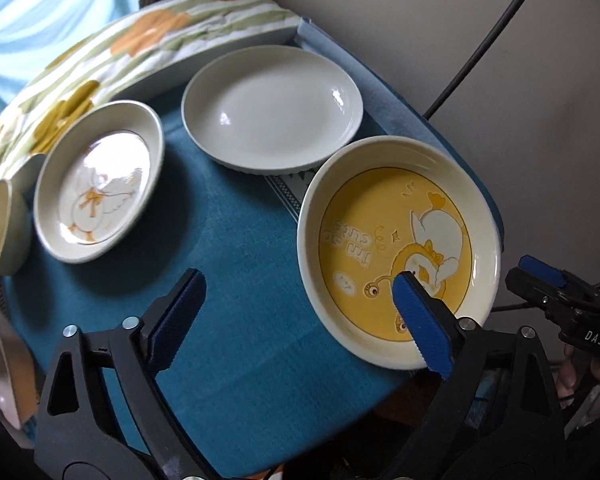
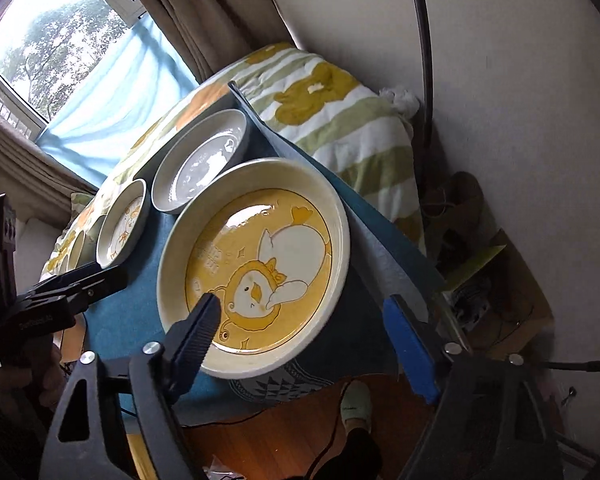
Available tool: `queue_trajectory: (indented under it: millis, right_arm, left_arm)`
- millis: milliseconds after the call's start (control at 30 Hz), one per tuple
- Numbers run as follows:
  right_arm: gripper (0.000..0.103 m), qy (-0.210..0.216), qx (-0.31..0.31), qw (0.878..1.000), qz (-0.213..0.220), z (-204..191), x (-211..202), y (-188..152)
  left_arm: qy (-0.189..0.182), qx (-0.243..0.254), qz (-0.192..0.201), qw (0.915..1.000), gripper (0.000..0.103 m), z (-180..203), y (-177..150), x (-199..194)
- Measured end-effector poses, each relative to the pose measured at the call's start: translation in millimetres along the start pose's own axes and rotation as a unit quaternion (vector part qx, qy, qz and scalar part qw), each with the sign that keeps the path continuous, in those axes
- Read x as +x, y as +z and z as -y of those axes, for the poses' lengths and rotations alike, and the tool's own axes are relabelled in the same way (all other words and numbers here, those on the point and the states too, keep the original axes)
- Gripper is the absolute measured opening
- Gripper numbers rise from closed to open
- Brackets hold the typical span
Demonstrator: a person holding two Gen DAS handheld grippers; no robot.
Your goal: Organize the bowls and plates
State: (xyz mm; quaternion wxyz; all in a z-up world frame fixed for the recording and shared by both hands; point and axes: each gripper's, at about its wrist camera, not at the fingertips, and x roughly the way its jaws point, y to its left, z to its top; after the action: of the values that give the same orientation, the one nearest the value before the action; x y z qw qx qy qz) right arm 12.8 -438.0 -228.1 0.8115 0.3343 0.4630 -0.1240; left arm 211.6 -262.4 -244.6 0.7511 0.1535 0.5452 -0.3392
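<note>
A yellow duck plate (image 1: 396,248) lies at the near right of the blue table cloth (image 1: 228,280); it also shows in the right wrist view (image 2: 260,264). A plain white plate (image 1: 272,108) lies behind it, a small goose plate (image 1: 100,184) to the left, and a cream bowl (image 1: 0,228) at the far left. My left gripper (image 1: 300,308) is open and empty above the cloth, its right finger over the duck plate. My right gripper (image 2: 304,328) is open and empty, its jaws spread on either side of the duck plate's near edge.
A striped flowered blanket (image 1: 112,52) lies behind the table, next to the wall. The table's near right edge drops to a wooden floor (image 2: 300,432) with a foot (image 2: 356,408) on it. A black cable (image 1: 492,36) runs along the wall.
</note>
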Motion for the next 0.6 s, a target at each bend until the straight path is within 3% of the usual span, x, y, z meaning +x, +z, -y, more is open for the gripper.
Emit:
queue_trajectory:
  millis: [67, 200, 267, 367, 400, 600]
  right_arm:
    - [0.062, 0.001, 0.005, 1.0, -0.009, 5, 12, 4]
    - [0.047, 0.011, 0.005, 1.0, -0.02, 10, 22, 9]
    - [0.035, 0.013, 0.005, 1.0, -0.023, 12, 28, 13]
    - [0.032, 0.01, 0.011, 0.999, -0.029, 14, 35, 16]
    - [0.031, 0.011, 0.012, 0.999, -0.029, 15, 36, 16]
    - [0.015, 0.014, 0.015, 0.999, -0.031, 16, 41, 14]
  left_arm:
    - [-0.01, 0.0, -0.022, 0.9997, 0.08, -3, 9, 21]
    - [-0.027, 0.005, -0.058, 0.9979, 0.053, -5, 21, 52]
    - [-0.034, 0.011, -0.069, 0.9969, 0.049, -6, 25, 61]
    - [-0.048, 0.014, -0.082, 0.9954, 0.041, -5, 29, 72]
    - [-0.052, 0.015, -0.086, 0.9949, 0.034, -6, 30, 73]
    - [-0.077, 0.022, -0.089, 0.9928, 0.02, -8, 38, 79]
